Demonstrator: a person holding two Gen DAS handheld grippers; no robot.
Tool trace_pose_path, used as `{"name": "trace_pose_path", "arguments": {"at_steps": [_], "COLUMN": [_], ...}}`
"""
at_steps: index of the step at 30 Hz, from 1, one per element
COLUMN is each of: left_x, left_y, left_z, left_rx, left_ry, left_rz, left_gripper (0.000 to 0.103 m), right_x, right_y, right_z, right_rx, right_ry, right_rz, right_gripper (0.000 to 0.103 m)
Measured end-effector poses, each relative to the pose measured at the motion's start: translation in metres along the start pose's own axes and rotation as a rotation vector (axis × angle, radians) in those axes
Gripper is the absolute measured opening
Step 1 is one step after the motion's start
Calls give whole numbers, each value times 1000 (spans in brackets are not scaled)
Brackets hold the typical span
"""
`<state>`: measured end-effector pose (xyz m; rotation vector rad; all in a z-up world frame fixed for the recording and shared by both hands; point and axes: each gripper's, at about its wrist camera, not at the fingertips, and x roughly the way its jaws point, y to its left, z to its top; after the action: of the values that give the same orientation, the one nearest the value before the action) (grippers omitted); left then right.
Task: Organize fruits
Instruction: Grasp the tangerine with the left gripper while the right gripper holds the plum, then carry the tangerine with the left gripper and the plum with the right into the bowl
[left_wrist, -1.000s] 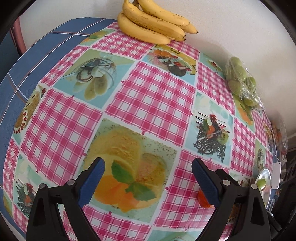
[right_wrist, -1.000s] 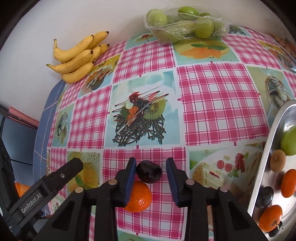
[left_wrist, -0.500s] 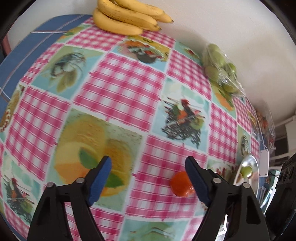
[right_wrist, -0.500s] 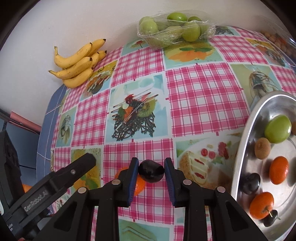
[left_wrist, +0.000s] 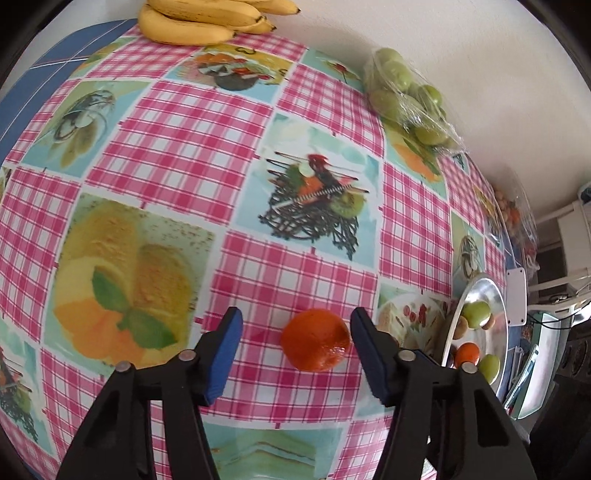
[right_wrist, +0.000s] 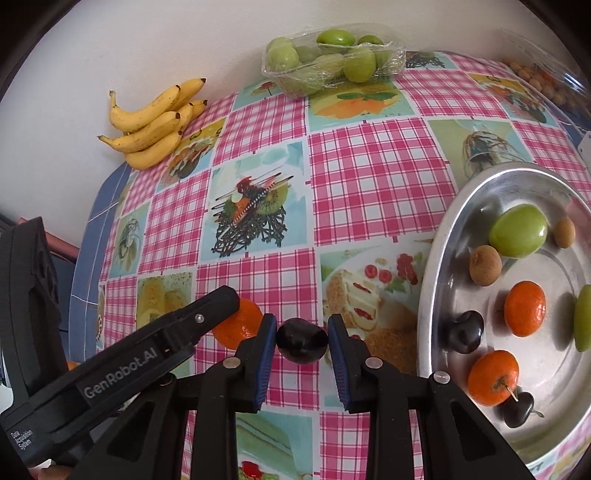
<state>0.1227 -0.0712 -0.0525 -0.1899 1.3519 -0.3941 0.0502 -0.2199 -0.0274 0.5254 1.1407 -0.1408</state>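
— Since a second ago, what's shifted?

— Sideways travel, mostly. Over that second the left gripper has slid across the tablecloth until the loose mandarin sits between its fingers, and its jaws have just been closing. They haven't met the fruit on both sides: the mandarin lies close against the right-hand pad, with a clear gap to the left-hand one.

— So it's off-centre?

— Yes. I'd nudge that gripper toward the tray side before squeezing, or the fruit may roll away.

— And the other hand?

— The right gripper is clenched on a dark plum, carried above the cloth and now nearer the metal tray.

— Which way does the tray lie?

— To the right of both tools; the right hand is the closer one. It already holds mandarins, green fruit, brown ones and dark plums.
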Motion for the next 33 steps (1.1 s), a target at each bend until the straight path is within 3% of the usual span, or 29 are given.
{"name": "trace_pose_path", "arguments": {"at_steps": [6,24,33], "left_x": [7,-25,-35], "left_y": [-5,-15,-8], "left_z": [-2,-1,-1], "left_rx": [-16,10,-9], "left_ry": [26,-61,-85], "left_rz": [-42,-29,-1], "left_gripper": [42,42,42], "right_x": [-4,-36,-42], "right_y": [-4,-8,-20], "right_z": [-5,-8,-5], "right_rx": [13,26,42], "right_ry": [4,-57,-64], "right_rz": [12,78,52], "right_gripper": [31,31,31]}}
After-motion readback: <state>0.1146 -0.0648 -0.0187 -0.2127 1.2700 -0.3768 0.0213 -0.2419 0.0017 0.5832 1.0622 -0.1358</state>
